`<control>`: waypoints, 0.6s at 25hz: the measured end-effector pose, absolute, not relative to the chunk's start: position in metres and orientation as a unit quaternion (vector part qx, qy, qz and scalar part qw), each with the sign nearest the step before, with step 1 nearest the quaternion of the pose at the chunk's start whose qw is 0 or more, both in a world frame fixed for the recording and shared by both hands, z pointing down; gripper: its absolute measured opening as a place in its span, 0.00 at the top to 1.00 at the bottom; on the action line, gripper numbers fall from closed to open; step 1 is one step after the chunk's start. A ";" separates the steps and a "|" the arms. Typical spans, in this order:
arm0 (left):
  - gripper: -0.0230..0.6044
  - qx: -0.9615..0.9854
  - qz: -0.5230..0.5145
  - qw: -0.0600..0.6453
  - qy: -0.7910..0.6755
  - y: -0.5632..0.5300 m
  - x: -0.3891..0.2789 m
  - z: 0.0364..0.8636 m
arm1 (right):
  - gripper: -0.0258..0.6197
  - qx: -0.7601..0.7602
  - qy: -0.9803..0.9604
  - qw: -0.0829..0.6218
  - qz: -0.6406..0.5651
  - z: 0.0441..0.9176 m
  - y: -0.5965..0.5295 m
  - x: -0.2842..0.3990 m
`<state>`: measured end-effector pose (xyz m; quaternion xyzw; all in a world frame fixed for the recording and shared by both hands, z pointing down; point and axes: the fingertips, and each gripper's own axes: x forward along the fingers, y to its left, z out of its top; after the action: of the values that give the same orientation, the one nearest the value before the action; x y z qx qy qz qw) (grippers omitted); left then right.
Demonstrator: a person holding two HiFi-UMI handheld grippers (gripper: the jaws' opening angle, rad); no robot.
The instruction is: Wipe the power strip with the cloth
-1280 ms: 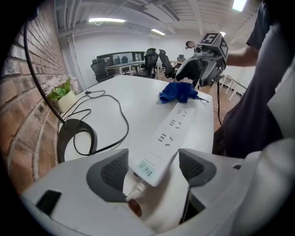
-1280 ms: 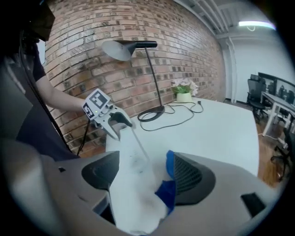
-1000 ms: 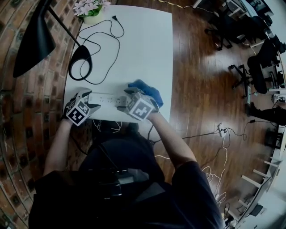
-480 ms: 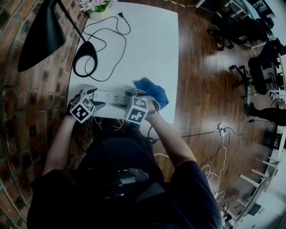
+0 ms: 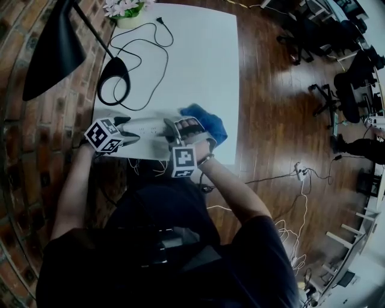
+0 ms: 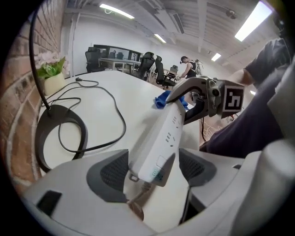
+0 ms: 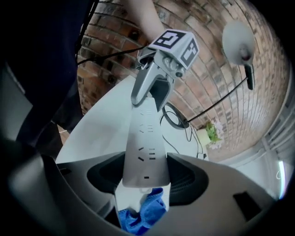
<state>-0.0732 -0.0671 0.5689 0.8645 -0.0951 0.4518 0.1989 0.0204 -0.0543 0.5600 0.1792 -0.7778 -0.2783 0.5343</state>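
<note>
Smooth white plastic power strip (image 5: 150, 127); soft, nappy blue cloth (image 5: 207, 124); matt white table (image 5: 198, 60); glossy wooden floor (image 5: 271, 108) at right; rough brick wall (image 5: 33, 150) at left.

White table (image 5: 198, 66) beside brick wall (image 5: 24, 156) on left. Black lamp (image 5: 48, 54) at far left, ring base (image 5: 114, 81) on tabletop. Black cord (image 5: 147, 45) loops across far half, plug (image 5: 159, 20) lying loose. Pot of pink flowers (image 5: 123, 11) at far-left corner. Wood floor (image 5: 277, 120) on right; office chairs (image 5: 349, 84) far right; loose cables (image 5: 295, 180) on floor near table.
</note>
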 end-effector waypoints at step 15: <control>0.56 0.880 0.416 0.208 -0.099 -0.058 -0.070 0.569 | 0.51 0.220 -0.780 0.522 -0.266 0.581 -0.046 0.034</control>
<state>-0.0698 -0.0580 0.5693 0.8796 -0.0994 0.4162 0.2079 0.0337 -0.0456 0.5813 0.2199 -0.7803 -0.2657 0.5216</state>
